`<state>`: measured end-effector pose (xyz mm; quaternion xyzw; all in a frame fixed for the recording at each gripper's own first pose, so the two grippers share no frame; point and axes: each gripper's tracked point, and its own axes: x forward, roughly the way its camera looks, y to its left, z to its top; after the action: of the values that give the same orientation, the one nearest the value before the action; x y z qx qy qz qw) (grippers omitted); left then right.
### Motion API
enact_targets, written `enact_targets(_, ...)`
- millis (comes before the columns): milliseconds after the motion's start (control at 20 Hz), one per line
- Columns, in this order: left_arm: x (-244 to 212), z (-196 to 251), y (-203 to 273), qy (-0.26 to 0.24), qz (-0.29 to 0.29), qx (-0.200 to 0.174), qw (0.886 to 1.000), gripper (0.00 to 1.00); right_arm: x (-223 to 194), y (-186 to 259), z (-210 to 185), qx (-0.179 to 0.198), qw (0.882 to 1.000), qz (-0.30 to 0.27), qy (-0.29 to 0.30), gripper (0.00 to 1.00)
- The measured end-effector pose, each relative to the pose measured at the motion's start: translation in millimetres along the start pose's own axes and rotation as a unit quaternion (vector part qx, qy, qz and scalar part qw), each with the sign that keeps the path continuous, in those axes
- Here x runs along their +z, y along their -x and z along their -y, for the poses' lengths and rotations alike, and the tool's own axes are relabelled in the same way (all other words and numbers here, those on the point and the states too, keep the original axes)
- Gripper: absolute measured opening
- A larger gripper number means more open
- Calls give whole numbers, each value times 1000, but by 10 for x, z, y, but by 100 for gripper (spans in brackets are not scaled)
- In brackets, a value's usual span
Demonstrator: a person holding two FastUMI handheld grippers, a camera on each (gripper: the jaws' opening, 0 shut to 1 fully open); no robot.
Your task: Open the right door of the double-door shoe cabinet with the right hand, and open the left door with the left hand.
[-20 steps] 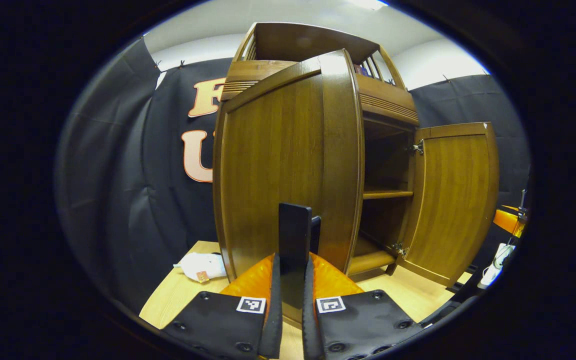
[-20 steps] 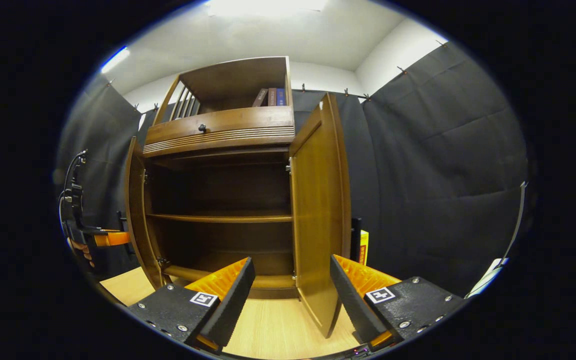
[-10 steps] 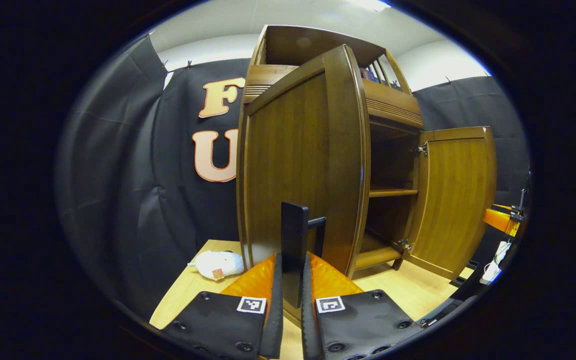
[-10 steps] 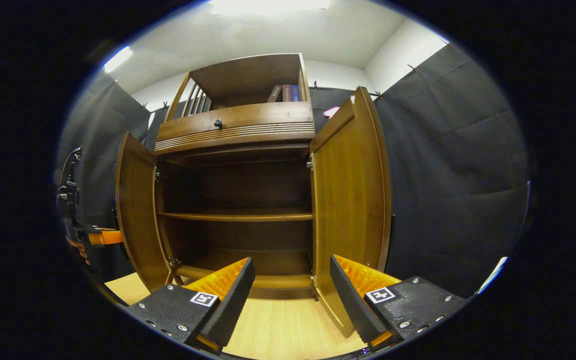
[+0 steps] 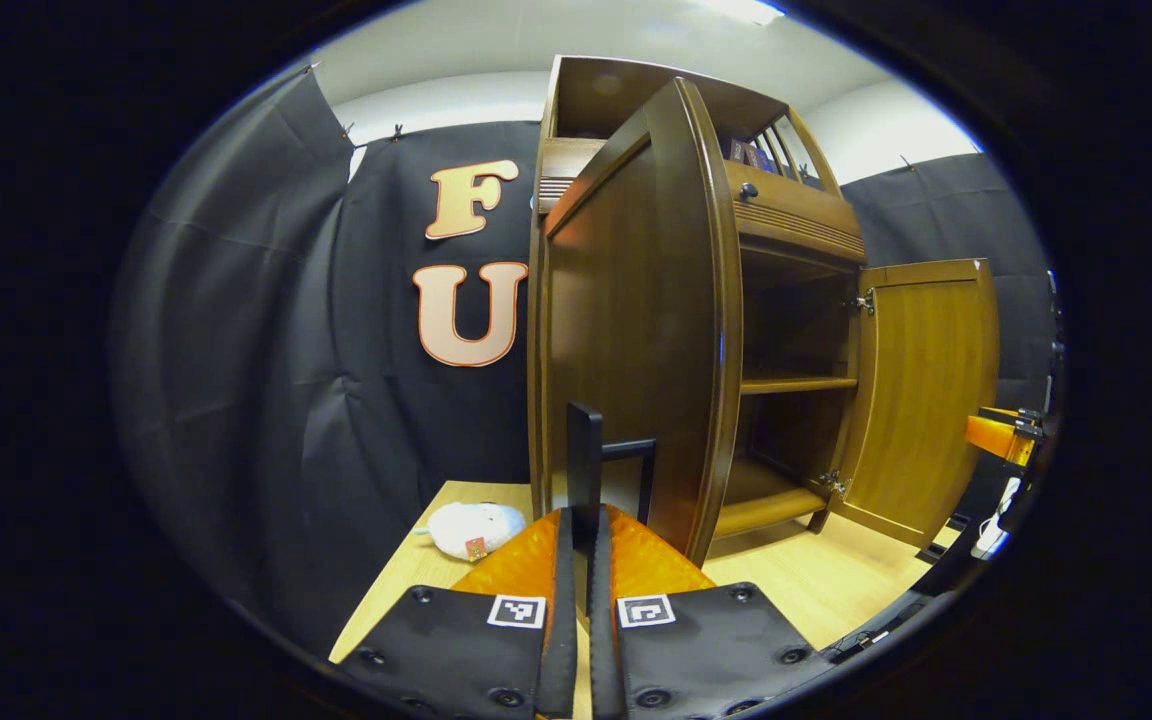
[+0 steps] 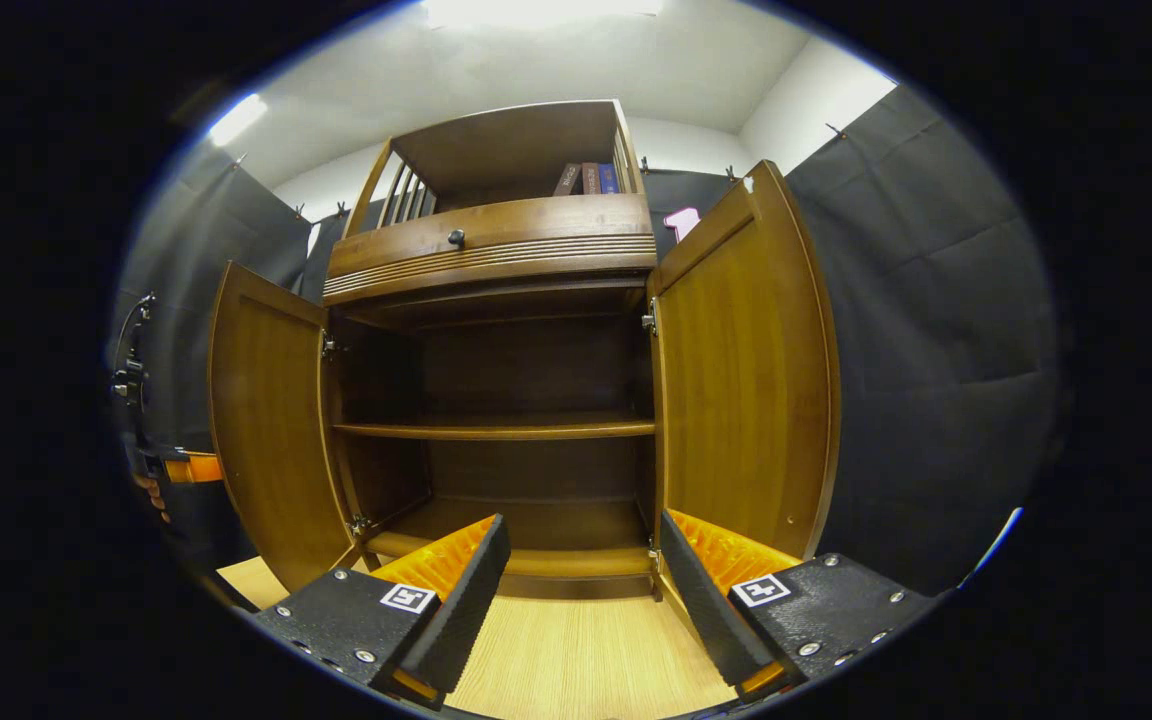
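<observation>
Left gripper view
Left gripper (image 5: 584,560): clamped on the dark handle (image 5: 586,470) of the left door (image 5: 636,330).
Left door: swung out, edge-on.
Right door (image 5: 926,390): wide open beyond the shoe cabinet (image 5: 796,230).

Right gripper view
Right gripper (image 6: 581,580): fingers spread, holding nothing.
Doors: left door (image 6: 266,420) and right door (image 6: 746,370) both open, bare shelf (image 6: 496,430) between them.

The floor (image 5: 816,590) is light wood board, grain running lengthwise. The cabinet (image 6: 496,250) stands directly on it, against the black cloth wall. A small white soft toy (image 5: 476,529) lies on the floor just beside the cabinet's left side, close to the wall. Inside, the middle shelf (image 6: 496,430) and bottom shelf (image 6: 526,525) are bare.
</observation>
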<state>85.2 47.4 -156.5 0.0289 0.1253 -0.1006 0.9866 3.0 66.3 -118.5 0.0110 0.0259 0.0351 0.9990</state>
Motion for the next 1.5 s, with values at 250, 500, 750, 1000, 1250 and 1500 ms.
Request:
enact_targets(250, -39, -381, 40, -7, 6, 32, 999, 4, -5, -84, -90, 7, 1000, 0, 1, 98)
enact_targets(500, -42, -600, 39, 18, 8, 27, 999, 7, -42, -159, -204, 16, 1000, -3, 6, 98)
enact_targets(750, -39, -691, 37, 16, 9, 16, 1000, 7, -55, -179, -322, 28, 1000, -4, 6, 92)
enact_targets(1000, -69, -879, 138, 18, 8, 31, 999, 7, -48, -171, -346, 35, 999, -5, 3, 92)
enact_targets(1250, -89, -891, 267, 23, 5, 46, 999, 7, -78, -168, -305, 34, 999, -8, 9, 92)
enact_targets(1500, 39, -984, 526, 21, 22, 85, 996, 7, -80, -155, -231, 29, 999, -10, 10, 92)
